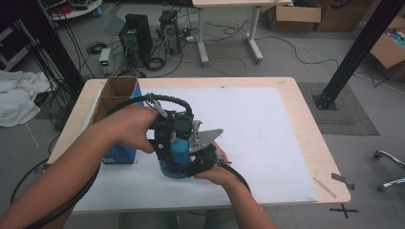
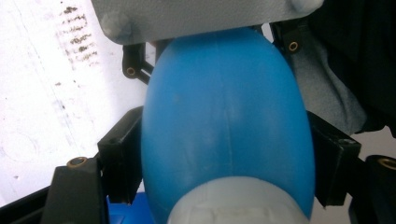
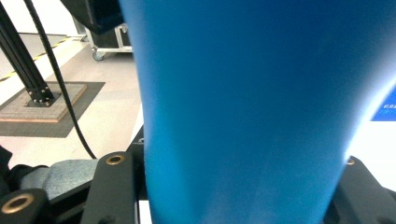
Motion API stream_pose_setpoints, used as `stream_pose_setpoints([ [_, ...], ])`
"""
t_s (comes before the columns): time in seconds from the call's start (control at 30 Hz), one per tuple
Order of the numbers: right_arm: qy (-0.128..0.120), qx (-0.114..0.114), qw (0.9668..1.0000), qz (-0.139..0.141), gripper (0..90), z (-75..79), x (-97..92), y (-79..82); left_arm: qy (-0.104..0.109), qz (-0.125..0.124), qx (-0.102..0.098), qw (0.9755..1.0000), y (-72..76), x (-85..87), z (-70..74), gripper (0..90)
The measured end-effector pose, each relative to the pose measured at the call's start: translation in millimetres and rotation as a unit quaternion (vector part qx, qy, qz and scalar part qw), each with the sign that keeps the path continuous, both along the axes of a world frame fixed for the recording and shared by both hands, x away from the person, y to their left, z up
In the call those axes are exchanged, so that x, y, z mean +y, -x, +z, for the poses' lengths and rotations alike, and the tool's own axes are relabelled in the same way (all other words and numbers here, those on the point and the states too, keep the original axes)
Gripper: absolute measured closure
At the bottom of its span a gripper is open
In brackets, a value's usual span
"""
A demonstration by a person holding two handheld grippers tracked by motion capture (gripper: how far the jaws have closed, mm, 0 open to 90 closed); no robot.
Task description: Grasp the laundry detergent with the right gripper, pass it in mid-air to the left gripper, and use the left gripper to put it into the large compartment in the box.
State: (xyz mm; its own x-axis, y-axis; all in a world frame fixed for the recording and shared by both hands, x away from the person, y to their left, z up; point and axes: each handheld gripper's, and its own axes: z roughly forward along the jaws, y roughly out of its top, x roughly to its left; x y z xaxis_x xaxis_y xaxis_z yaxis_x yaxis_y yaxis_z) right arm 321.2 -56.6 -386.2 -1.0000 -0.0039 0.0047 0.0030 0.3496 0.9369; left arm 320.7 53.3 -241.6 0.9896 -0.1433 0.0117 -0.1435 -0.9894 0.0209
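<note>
Over the white surface (image 1: pixel 267 138) both tongs grip one smooth blue plastic bottle (image 1: pixel 177 157) — the right tongs (image 3: pixel 243 186) clenched on its body, the left tongs (image 2: pixel 224 154) pinching its rounded upper part near the pale cap — so the next move likely calls for twisting or pulling while the right holds firm.

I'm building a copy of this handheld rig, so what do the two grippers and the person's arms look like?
Both grippers are black, boxy and angular. The left gripper trails a thick black ribbed cable; the right gripper carries a grey three-cornered plate and its own black cable. Their black fingers are blocky, with small brass-coloured rings at the joints. The forearms are bare, no sleeves or gloves.
</note>
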Motion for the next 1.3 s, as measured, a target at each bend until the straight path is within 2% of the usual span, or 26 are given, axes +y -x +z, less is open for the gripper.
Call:
stream_pose_setpoints([
  [0.33, 0.0, -0.001, 1.0, -0.001, 44.6, -0.5, -1.1, -0.8, -0.002, -0.001, -0.002, 1.0, -0.3, -1.4, -0.1, 30.1],
  [0.5, 0.004, 0.009, 1.0, -0.003, 44.6, -1.9, -2.2, -0.2, -0.004, -0.003, -0.001, 1.0, 0.2, -2.8, -0.5, 32.0],
  [0.63, 0.001, -0.001, 1.0, -0.002, 44.7, -1.7, -2.1, -1.2, -0.005, -0.003, -0.001, 1.0, 0.2, -3.9, -1.2, 33.5],
  [1.07, 0.003, -0.002, 1.0, -0.001, 44.7, -2.0, -0.4, -1.2, -0.011, -0.001, -0.01, 0.9999, 0.8, -3.5, -2.1, 37.7],
  [1.3, 0.005, 0.003, 1.0, 0.006, 44.0, -0.1, 0.6, -0.3, -0.018, 0.013, -0.014, 0.9997, 3.6, -5.0, 0.9, 38.2],
])
